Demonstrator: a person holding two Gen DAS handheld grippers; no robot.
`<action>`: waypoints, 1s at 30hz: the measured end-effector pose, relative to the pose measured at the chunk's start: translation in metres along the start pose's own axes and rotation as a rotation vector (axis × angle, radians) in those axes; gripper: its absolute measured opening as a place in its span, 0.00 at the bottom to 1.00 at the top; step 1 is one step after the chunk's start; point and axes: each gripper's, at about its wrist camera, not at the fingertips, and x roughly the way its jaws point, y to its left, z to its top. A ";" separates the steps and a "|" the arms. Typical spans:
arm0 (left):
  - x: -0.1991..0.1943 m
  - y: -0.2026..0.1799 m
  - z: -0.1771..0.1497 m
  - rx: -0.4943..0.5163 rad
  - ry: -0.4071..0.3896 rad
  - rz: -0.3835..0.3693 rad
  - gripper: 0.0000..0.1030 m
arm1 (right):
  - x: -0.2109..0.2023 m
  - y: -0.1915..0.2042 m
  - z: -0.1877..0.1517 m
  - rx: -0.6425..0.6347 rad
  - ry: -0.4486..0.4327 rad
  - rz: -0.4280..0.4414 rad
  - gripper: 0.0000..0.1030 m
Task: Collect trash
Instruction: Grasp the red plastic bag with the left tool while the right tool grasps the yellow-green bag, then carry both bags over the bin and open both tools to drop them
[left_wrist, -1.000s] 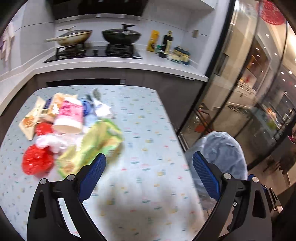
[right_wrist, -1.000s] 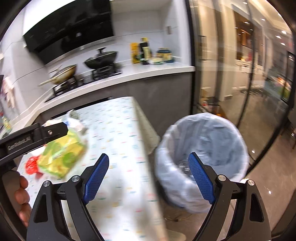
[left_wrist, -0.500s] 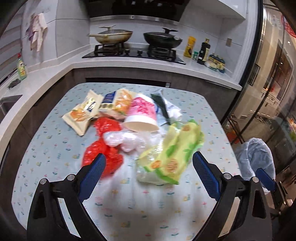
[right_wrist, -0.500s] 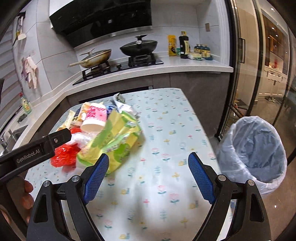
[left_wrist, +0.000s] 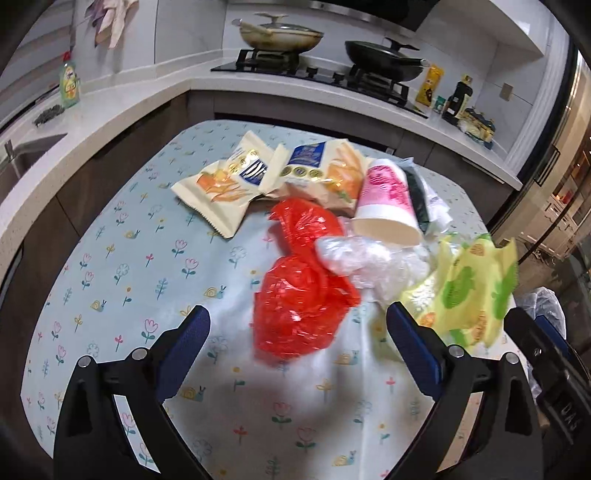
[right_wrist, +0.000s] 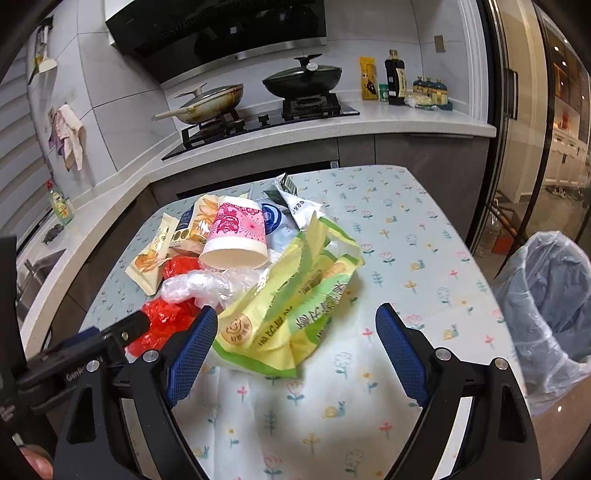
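Loosely heaped on the flowered table (right_wrist: 406, 236) lay the trash: a crumpled red plastic bag (left_wrist: 301, 295), clear film, snack packets (left_wrist: 221, 188), a tipped pink paper cup (right_wrist: 236, 236) with nothing visible inside, and a yellow-green wrapper (right_wrist: 291, 314). Beside the table stood a plastic-lined bin (right_wrist: 554, 295). Left gripper (left_wrist: 295, 343) and right gripper (right_wrist: 295, 350) were both spread wide, holding nothing.
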 end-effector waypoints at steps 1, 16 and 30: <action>0.005 0.004 0.000 -0.003 0.008 0.001 0.89 | 0.006 0.001 0.000 0.008 0.009 -0.003 0.81; 0.060 0.024 -0.001 -0.029 0.112 -0.076 0.57 | 0.067 -0.005 -0.019 0.094 0.147 0.056 0.59; -0.004 0.002 -0.007 0.025 -0.025 -0.002 0.16 | 0.019 -0.019 -0.014 0.100 0.054 0.121 0.14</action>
